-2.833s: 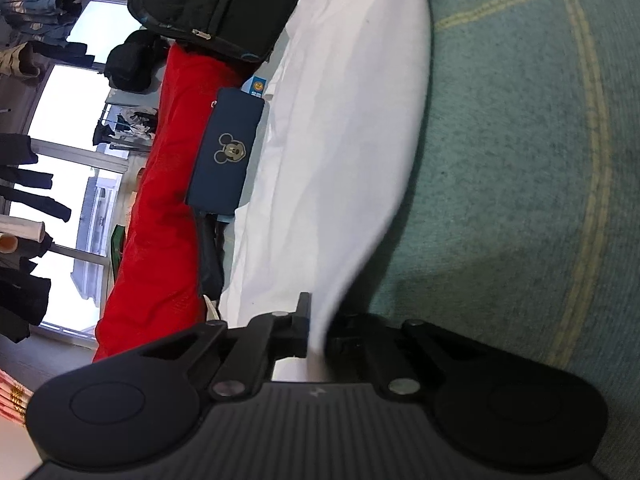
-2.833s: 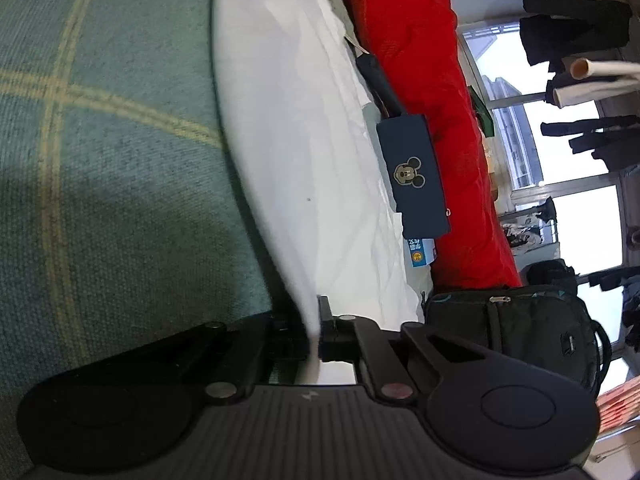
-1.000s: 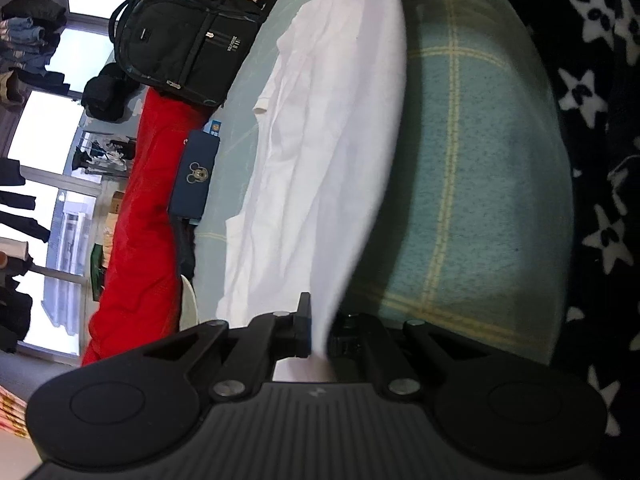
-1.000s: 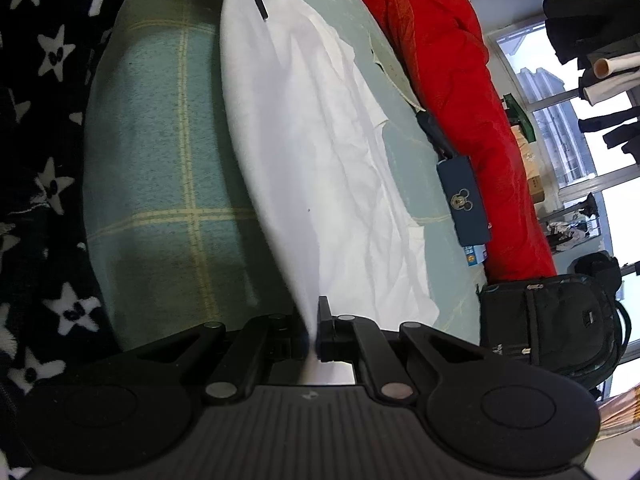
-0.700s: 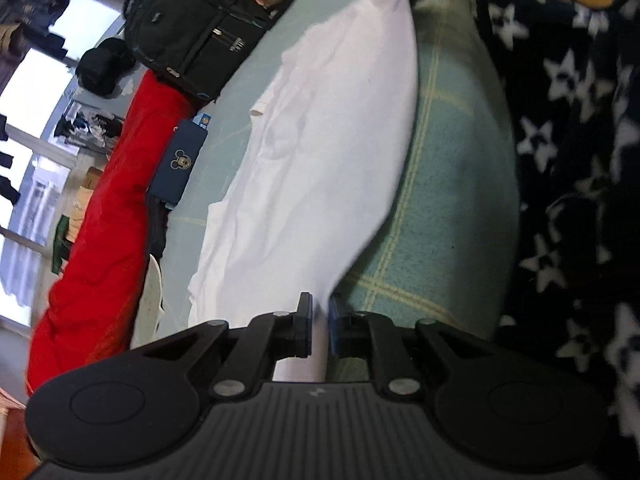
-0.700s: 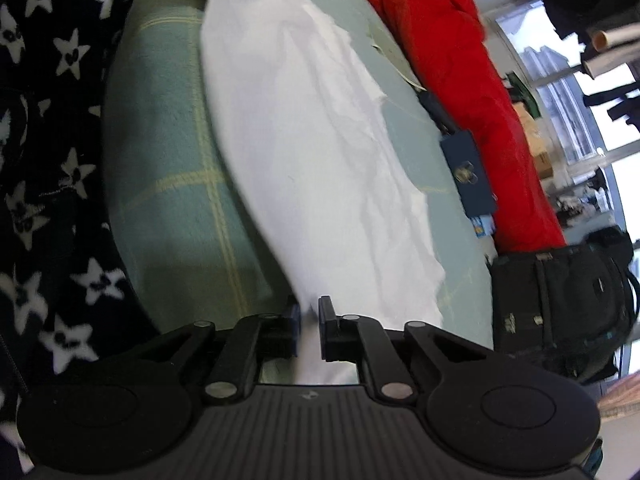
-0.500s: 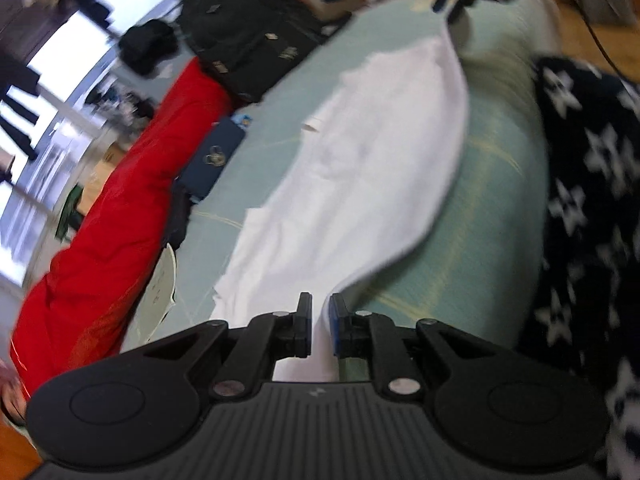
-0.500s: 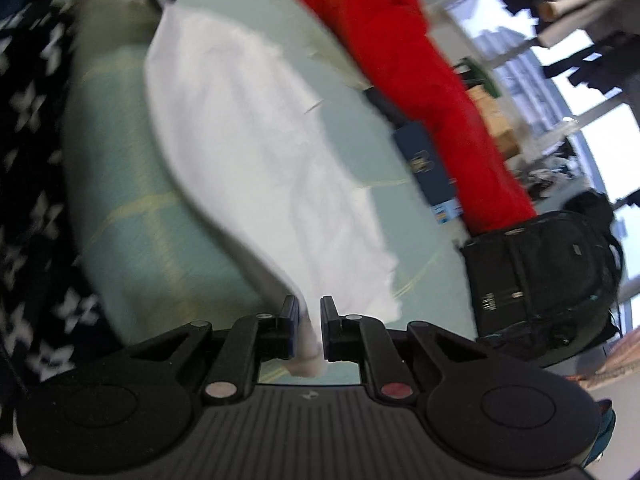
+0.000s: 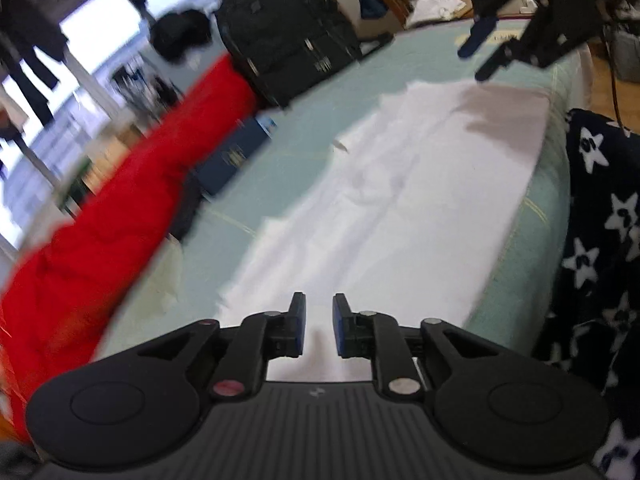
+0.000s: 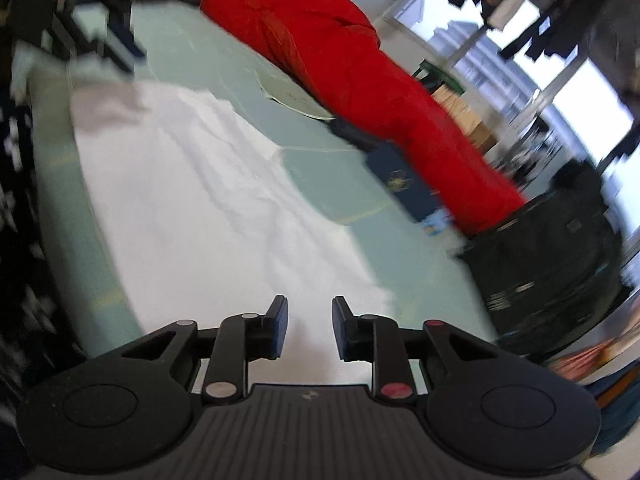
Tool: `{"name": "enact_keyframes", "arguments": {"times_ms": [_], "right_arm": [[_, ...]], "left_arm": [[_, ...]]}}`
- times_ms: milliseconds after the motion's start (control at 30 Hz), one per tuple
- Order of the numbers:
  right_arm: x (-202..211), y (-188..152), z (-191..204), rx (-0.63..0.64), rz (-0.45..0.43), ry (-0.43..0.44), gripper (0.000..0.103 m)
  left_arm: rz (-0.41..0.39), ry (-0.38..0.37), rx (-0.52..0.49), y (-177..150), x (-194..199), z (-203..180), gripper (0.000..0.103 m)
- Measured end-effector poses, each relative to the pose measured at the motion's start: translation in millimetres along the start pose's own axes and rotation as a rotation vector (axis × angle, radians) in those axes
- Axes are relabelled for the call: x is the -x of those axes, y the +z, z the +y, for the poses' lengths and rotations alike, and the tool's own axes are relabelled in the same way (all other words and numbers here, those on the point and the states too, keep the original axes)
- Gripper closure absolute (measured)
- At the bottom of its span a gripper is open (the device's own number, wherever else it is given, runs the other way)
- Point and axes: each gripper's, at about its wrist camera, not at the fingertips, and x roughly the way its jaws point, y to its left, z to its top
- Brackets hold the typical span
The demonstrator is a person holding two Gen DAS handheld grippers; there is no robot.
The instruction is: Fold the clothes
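Left gripper [image 9: 319,322] jaws opening, narrow gap, nothing between the pads; white shirt [image 9: 400,208] lies flat on the bed [image 9: 304,136] just ahead and below. Right gripper [image 10: 307,326] likewise opening, slightly wider gap, empty, over the shirt's other end [image 10: 208,208].

Edges: shirt's long side runs along the bed's near edge; beyond that edge hangs a star-print blanket [image 9: 600,240]. Far side of the shirt has bare green bed, then a red coat [image 9: 100,240], a navy pouch [image 9: 232,156] beside it and a black backpack [image 9: 288,36]. Open room above the shirt between both grippers.

Left view alone shows the right gripper [image 9: 480,56] hovering over the shirt's far end, casting a shadow on the cloth. Right view alone shows a paper sheet [image 10: 296,100] by the coat, and the left gripper only as a dark blur at top left.

Versus a second ago: both grippers were clamped on the shirt's raised edge; now released, cloth dropped flat, both views rolled level.
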Motion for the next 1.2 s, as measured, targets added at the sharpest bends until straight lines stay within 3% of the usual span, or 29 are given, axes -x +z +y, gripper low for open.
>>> {"name": "enact_keyframes", "arguments": {"times_ms": [67, 200, 267, 333, 467, 533, 700, 800, 867, 1000, 1100, 1200], "right_arm": [[-15.5, -7.6, 9.5, -0.072, 0.010, 0.062, 0.072], [-33.7, -37.9, 18.7, -0.187, 0.072, 0.120, 0.068], [-31.9, -49.8, 9.0, -0.291, 0.059, 0.142, 0.060], [-28.1, -49.9, -7.5, -0.380, 0.044, 0.125, 0.054], [-29.9, -34.0, -37.5, -0.538, -0.040, 0.104, 0.043], [-38.3, -23.3, -46.8, -0.609, -0.078, 0.129, 0.032], [-74.3, -12.5, -39.7, -0.693, -0.056, 0.163, 0.029], [-89.8, -27.2, -34.3, -0.749, -0.020, 0.141, 0.023], [-87.0, -39.9, -31.4, -0.788, -0.056, 0.134, 0.021], [-78.0, -45.3, -30.9, -0.823, -0.081, 0.114, 0.019], [-75.9, -28.8, -33.3, -0.794, -0.082, 0.063, 0.007], [-78.0, -12.9, -35.4, -0.764, -0.121, 0.043, 0.000]], "left_arm": [[0.037, -0.051, 0.046, -10.6, -14.8, -6.7, 0.085], [0.090, -0.113, 0.242, -39.9, -24.6, -1.8, 0.081], [0.087, -0.117, 0.318, -43.2, -19.9, 11.0, 0.071], [0.065, -0.095, 0.371, -37.6, -15.8, 25.6, 0.055], [-0.021, -0.085, 0.475, -12.4, -21.7, 54.2, 0.043], [-0.054, -0.098, 0.524, 1.9, -34.4, 63.4, 0.031], [-0.047, -0.132, 0.659, 7.5, -73.5, 67.8, 0.031], [0.023, -0.140, 0.771, -20.1, -97.0, 65.6, 0.031], [-0.002, -0.163, 0.830, -36.8, -99.7, 66.1, 0.031], [0.007, -0.144, 0.805, -28.3, -88.9, 70.0, 0.031], [-0.011, -0.099, 0.737, -10.1, -80.1, 71.3, 0.027], [-0.054, -0.170, 0.757, -4.2, -84.3, 75.9, 0.021]]}}
